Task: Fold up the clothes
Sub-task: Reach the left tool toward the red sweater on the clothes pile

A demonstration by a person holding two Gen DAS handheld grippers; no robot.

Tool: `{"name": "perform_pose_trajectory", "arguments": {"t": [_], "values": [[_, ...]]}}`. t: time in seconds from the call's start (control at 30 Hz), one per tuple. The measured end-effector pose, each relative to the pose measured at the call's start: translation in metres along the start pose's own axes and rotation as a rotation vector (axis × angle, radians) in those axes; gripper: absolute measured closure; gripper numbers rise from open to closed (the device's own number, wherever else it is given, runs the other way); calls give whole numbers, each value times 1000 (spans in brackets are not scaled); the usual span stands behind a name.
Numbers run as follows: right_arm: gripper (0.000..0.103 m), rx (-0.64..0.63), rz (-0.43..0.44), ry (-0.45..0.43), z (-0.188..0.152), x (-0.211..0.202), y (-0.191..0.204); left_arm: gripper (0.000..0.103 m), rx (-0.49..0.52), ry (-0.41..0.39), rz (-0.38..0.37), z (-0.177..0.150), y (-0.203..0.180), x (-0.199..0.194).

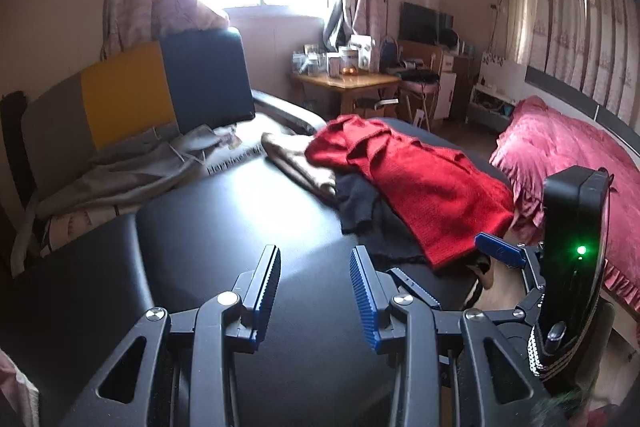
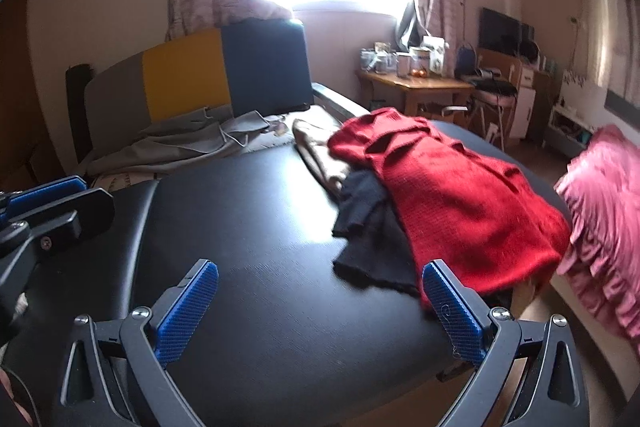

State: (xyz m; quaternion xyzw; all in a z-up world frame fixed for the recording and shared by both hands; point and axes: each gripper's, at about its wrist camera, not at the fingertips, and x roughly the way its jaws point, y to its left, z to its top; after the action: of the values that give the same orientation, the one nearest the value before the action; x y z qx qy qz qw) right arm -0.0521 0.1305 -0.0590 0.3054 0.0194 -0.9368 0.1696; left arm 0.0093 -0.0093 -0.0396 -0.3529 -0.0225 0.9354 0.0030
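Clothes lie heaped to the right of centre in both views, ahead of and to the right of your tools: a red knit sweater [image 1: 420, 183] draped over a black garment [image 1: 360, 207] and a tan garment [image 1: 296, 163], all on the black padded desk [image 1: 224, 227]. None of them looks folded. The sweater's long axis runs diagonally, from upper centre down toward the lower right of the frame, its near hem hanging off the desk's right edge.

Your right tool [image 2: 320, 311] is spread wide and holds nothing; its right finger pad [image 2: 452, 311] sits just beside the sweater's near hem, so this hand is clearly the nearer one. Your left tool [image 1: 316, 291] is narrower but also parted and holding nothing, over bare desk with the pile well off to its right.

Only the left view shows a pink bed [image 1: 560, 155] in full past the desk; only the right view shows how the black garment's edge fans out under the sweater. More grey cloth [image 2: 172, 143] lies on the sofa at left.
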Motion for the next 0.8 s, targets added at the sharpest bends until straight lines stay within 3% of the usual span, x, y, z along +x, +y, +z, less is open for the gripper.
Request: {"name": "perform_pose_trajectory", "arguments": {"t": [0.17,0.33,0.43,0.6,0.67,0.8], "values": [[0,-12,19,22,-11,5,8,57,-89,128,-55,-58,18,31],[0,64,158,126,-48,25,-48,59,-179,256,-108,-116,37,62],[0,116,121,154,-63,39,-70,59,-267,280,-95,-139,58,78],[5,221,170,150,-25,70,-132,60,-368,231,-99,-163,74,74],[15,214,151,142,1,89,-145,60,-397,227,-113,-157,78,90],[15,194,92,153,50,129,-167,60,-429,238,-141,-147,85,114]]}}
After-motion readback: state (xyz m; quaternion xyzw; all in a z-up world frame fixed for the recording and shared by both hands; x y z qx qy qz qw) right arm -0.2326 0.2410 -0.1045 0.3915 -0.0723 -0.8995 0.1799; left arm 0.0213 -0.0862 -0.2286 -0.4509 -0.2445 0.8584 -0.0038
